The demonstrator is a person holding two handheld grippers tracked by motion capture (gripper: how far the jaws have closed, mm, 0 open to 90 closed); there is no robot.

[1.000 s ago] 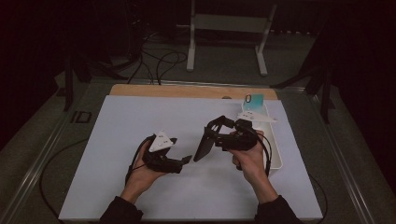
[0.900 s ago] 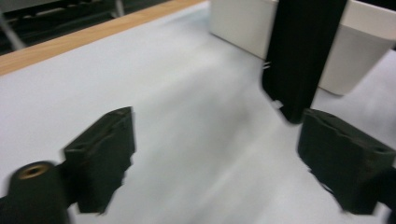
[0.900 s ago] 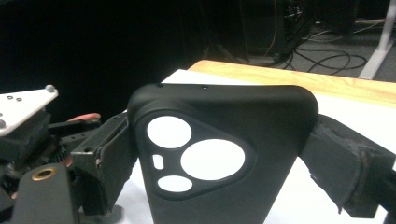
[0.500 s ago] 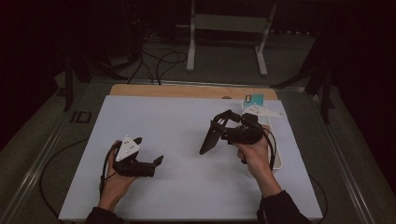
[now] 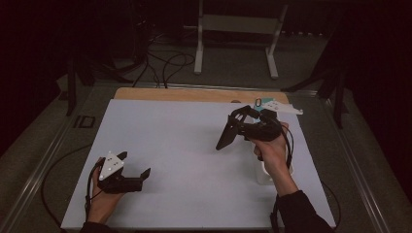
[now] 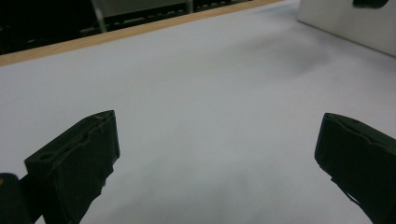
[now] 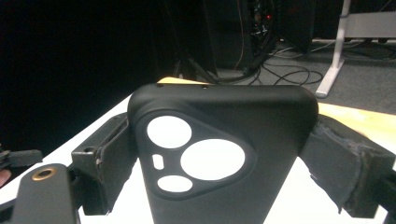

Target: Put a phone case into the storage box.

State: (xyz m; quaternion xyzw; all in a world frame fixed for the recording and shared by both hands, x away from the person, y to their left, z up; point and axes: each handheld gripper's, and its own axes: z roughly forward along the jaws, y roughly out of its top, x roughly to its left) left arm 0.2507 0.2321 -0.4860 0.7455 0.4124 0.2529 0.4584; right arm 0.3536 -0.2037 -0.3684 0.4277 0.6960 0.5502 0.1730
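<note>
Phone case (image 7: 219, 158) pinched by right gripper (image 5: 228, 138), raised for handling; left gripper (image 5: 133, 167) jaws just opened wide, empty, over white mat (image 5: 184, 145)

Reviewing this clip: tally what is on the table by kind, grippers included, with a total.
Grippers: 2, the left gripper and the right gripper
Black phone cases: 1, the phone case clamped in the right gripper
White boxes: 1, the white box
Total: 4

Seen from above its near edge, the white counter (image 5: 184, 160) stretches away below the high view. The left gripper view skims close over it. The right gripper view, closer still, faces its far-left corner.
</note>
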